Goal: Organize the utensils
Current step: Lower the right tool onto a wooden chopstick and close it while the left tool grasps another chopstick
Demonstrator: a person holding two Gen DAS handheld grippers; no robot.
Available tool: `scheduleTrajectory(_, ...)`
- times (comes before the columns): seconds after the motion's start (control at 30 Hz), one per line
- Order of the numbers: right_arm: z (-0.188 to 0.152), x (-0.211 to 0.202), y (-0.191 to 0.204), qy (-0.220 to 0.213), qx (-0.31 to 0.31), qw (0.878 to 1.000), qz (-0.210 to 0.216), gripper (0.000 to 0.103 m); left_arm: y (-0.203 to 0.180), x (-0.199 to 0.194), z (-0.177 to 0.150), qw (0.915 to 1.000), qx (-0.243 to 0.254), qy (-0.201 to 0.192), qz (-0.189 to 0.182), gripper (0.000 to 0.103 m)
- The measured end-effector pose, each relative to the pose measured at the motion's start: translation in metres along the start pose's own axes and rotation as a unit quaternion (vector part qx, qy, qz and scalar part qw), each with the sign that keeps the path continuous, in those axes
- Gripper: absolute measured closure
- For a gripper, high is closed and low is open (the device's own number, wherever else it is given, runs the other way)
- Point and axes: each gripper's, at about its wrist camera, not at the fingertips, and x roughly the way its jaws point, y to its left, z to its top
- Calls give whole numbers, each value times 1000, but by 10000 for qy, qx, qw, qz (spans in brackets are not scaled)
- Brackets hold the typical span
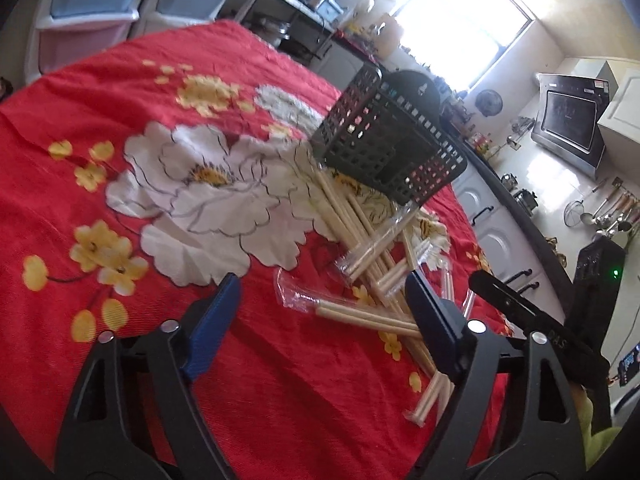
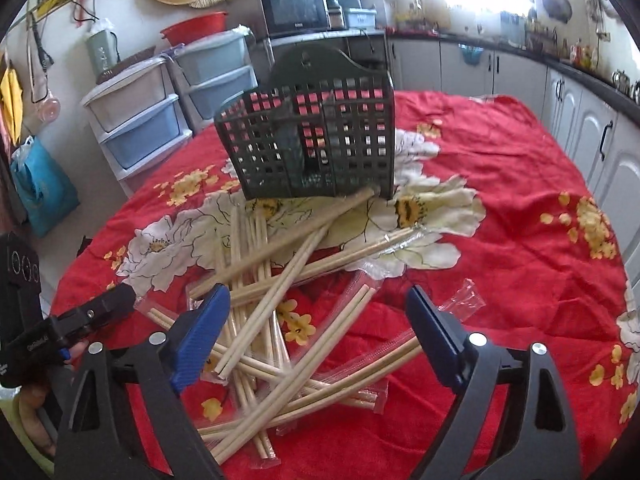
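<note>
Facing chopsticks (image 2: pixel 280 300), basket (image 2: pixel 316 140) — right view only shows microwave (image 2: pixel 294 10)

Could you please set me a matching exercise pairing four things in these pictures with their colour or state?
Things:
1. perforated dark plastic utensil basket
2. pale wooden chopsticks
3. flowered cloth covering the table
4. right gripper

Colour or state:
A. red, with white and yellow blooms
B. jaws apart, nothing between the pads
C. standing on the cloth behind the pile, no chopsticks in it
D. lying loose in a crossed heap, some in clear wrappers

Pairs: 1-C, 2-D, 3-A, 4-B
</note>
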Motion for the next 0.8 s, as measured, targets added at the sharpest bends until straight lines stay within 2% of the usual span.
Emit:
scheduleTrajectory(0.17, 5, 12, -6, 323, 163, 9993, 54, 22, 3, 9, 1, 9996, -134, 221, -80, 39)
scheduleTrajectory(0.4, 7, 27, -15, 684, 359, 9969, 146, 31, 5, 16, 0, 9978, -328, 452, -364, 67)
scheduleTrajectory(0.53, 8, 34, -20, 865, 537, 9944, 268, 38, 5, 20, -1, 9970, -353, 539, -438, 78)
scheduleTrajectory(0.73, 8, 43, -30, 1112, 981, 9872, 588, 53, 14, 23, 1, 9950, -563, 616, -549, 83)
scheduleTrajectory(0.8, 7, 44, -35, 1147, 1134, 9847, 660, 63, 16, 23, 2, 9943, -624, 625, -595, 86)
